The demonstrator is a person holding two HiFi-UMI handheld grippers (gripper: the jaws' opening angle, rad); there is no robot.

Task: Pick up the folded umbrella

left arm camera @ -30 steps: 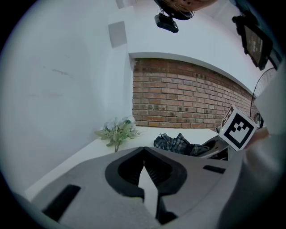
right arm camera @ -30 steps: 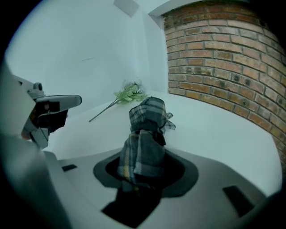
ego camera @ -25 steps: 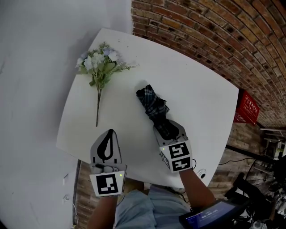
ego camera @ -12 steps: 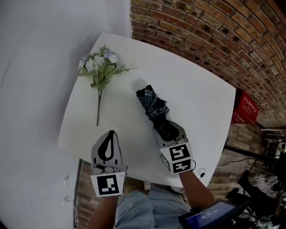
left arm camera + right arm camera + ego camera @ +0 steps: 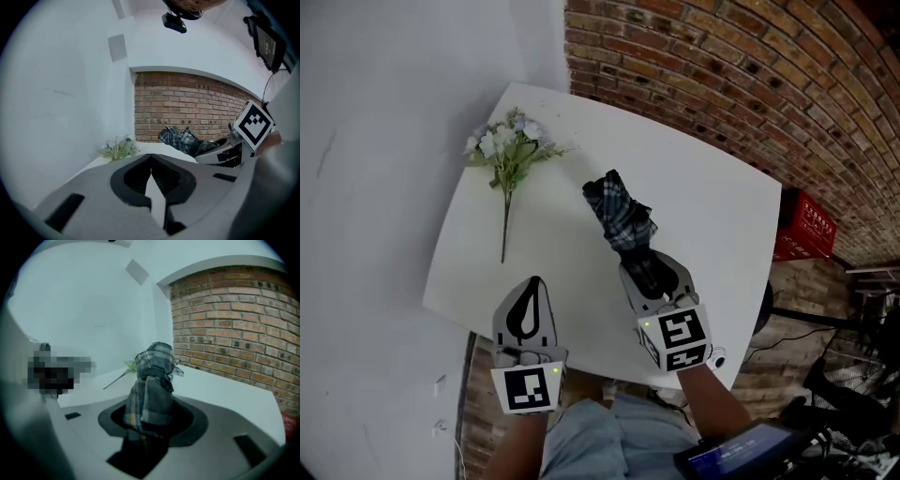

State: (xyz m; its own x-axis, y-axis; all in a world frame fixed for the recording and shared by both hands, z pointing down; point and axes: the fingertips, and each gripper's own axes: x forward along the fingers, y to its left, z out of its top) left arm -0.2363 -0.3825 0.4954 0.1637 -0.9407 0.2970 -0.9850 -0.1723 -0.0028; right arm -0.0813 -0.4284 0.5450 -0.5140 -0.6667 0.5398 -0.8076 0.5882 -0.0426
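Observation:
The folded umbrella (image 5: 619, 216), dark plaid cloth, sticks out of my right gripper (image 5: 649, 269), which is shut on its near end. It points away from me over the white table (image 5: 712, 202), and in the right gripper view the umbrella (image 5: 152, 380) rises between the jaws with its far end tilted up. My left gripper (image 5: 532, 281) hovers over the table's near left edge, jaws closed tip to tip with nothing between them. From the left gripper view, the left gripper (image 5: 151, 158) sees the umbrella (image 5: 183, 139) to its right.
A bunch of pale flowers (image 5: 508, 145) lies at the table's far left. A brick wall (image 5: 722, 66) runs behind and to the right, a white wall on the left. A red crate (image 5: 802, 230) stands on the floor beyond the table's right edge.
My right gripper has risen with the umbrella held in it. The left gripper has lifted slightly and stays shut.

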